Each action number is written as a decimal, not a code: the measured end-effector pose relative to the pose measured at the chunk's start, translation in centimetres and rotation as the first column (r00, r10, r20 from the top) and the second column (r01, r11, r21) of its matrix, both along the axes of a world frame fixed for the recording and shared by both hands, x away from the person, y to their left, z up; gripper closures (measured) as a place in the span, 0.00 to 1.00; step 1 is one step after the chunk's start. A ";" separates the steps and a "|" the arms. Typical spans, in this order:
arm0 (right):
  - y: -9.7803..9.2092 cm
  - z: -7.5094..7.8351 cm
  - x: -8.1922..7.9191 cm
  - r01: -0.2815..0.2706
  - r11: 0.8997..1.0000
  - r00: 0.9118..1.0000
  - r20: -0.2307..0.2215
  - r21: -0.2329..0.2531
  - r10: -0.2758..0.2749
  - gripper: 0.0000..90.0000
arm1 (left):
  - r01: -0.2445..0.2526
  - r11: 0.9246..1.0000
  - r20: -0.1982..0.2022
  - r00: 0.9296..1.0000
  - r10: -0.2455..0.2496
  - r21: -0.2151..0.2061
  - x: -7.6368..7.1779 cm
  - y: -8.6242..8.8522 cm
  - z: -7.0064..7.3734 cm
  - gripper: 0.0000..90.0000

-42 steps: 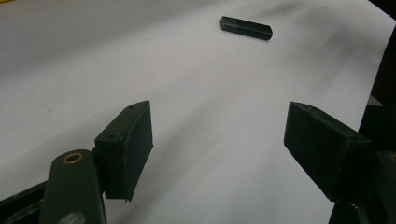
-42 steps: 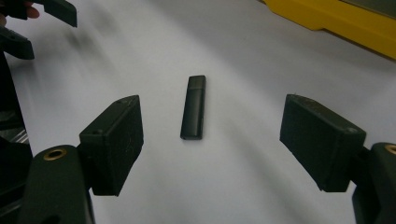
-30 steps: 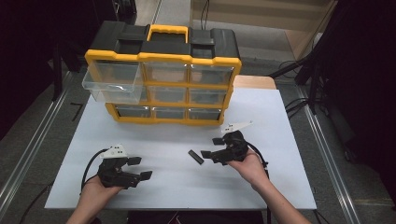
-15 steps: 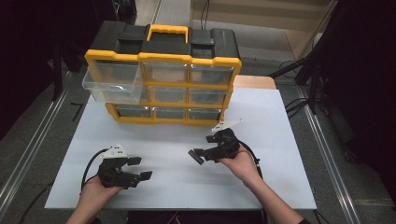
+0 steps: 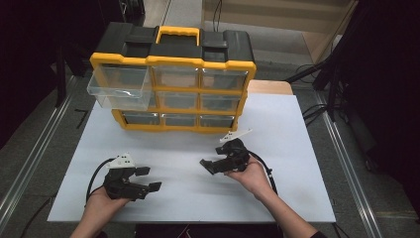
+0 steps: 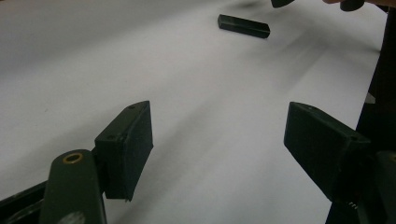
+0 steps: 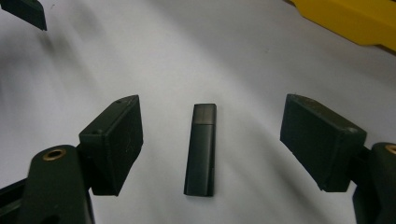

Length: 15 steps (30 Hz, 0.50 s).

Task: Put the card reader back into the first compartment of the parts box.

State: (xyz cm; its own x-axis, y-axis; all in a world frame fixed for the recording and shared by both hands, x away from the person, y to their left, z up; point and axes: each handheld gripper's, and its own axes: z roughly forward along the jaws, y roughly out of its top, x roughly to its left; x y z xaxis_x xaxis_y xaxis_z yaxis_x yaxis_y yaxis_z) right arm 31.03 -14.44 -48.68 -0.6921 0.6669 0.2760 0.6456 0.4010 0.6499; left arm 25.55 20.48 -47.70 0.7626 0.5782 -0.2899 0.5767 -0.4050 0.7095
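A small black stick [image 7: 201,149] lies flat on the white table [image 5: 297,148]. My right gripper [image 7: 212,126] is open, with its jaws standing either side of the stick and not touching it. In the high view the right gripper [image 5: 210,166] is low over the table's middle, held by a hand. My left gripper [image 5: 148,179] rests open near the front left with nothing between its jaws. From the left gripper [image 6: 219,135] the stick [image 6: 243,25] lies far ahead.
A yellow and black drawer organizer [image 5: 173,74] stands at the table's back, and its yellow base [image 7: 355,18] shows in the right gripper view. Its top-left clear drawer [image 5: 119,87] is pulled out. Metal rails run along both table sides.
My right gripper has moved left and come down around the black stick. The left gripper has stayed put.
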 end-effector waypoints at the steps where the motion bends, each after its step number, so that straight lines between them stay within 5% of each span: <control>1: 0.0 0.0 0.0 0.000 1.000 1.000 0.000 0.000 0.000 0.22 | 0.000 1.000 0.000 1.000 0.000 0.001 0.0 0.0 0.0 0.28; 15: 0.7 -2.1 0.0 -0.001 1.000 0.999 -0.033 -0.030 0.000 0.24 | 0.002 1.000 0.002 1.000 -0.002 0.003 0.0 0.0 0.0 0.28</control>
State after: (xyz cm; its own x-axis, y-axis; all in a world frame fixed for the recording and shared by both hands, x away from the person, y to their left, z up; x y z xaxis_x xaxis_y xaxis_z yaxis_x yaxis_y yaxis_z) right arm 30.99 -13.74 -50.76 -0.6832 0.6750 0.2786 0.6663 0.4201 0.6160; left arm 25.52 20.51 -47.67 0.7640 0.5779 -0.2869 0.5749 -0.4080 0.7092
